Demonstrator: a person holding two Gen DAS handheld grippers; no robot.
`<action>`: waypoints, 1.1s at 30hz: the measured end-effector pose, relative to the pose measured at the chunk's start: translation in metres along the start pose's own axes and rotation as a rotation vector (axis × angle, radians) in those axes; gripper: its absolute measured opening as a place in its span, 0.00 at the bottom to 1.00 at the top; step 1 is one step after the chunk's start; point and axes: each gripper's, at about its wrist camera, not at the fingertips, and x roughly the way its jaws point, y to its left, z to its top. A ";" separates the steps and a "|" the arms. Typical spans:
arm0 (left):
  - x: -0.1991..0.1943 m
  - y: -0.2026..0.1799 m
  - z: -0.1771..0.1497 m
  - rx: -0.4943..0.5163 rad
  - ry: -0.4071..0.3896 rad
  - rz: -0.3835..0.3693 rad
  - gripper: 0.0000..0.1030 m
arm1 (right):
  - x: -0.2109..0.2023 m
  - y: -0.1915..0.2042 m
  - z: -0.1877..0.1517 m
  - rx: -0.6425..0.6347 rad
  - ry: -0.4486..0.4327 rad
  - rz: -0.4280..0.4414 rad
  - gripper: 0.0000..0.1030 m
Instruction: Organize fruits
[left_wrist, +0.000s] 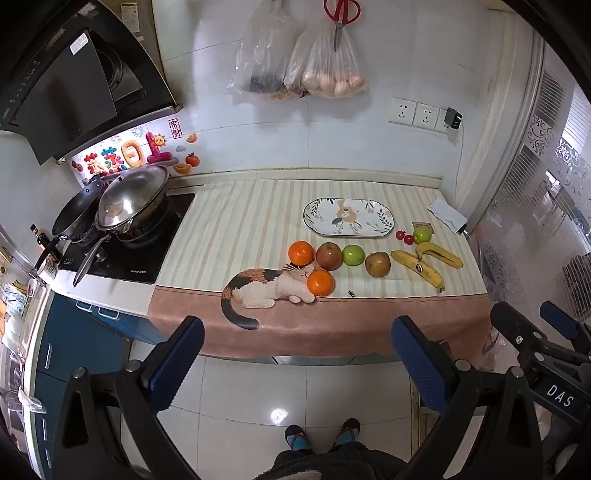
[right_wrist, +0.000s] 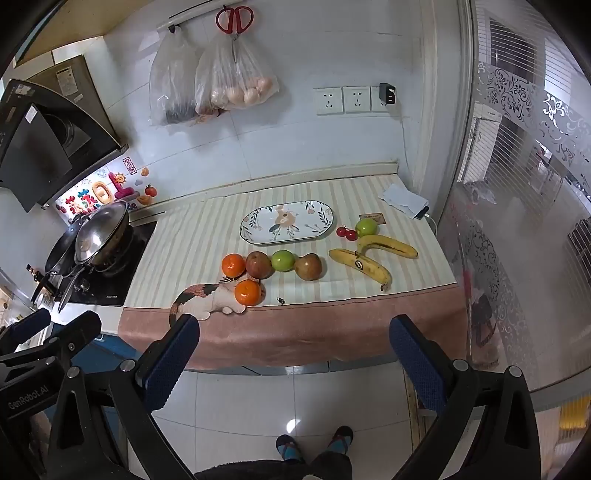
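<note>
Here both grippers' jaws gape empty; the hanging bags' (left_wrist: 295, 62) contents stay unclear.

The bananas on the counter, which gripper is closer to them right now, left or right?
Right, slightly. Both grippers hang open in front of the counter edge, short of the bananas. The right gripper sits on the bananas' side; the left gripper sits beside it, toward the stove.

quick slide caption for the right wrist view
Open right hand-held gripper held back from a counter with oranges, apples, bananas and an empty floral plate.
</note>
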 end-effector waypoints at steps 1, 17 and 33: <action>0.000 0.000 0.000 -0.001 0.001 0.000 1.00 | 0.000 0.000 0.000 0.002 -0.004 0.005 1.00; 0.003 -0.011 -0.002 -0.005 -0.003 0.000 1.00 | -0.013 -0.002 0.002 0.007 -0.022 0.010 1.00; -0.008 -0.004 0.002 -0.010 -0.012 -0.005 1.00 | -0.019 -0.001 -0.004 -0.001 -0.038 0.015 1.00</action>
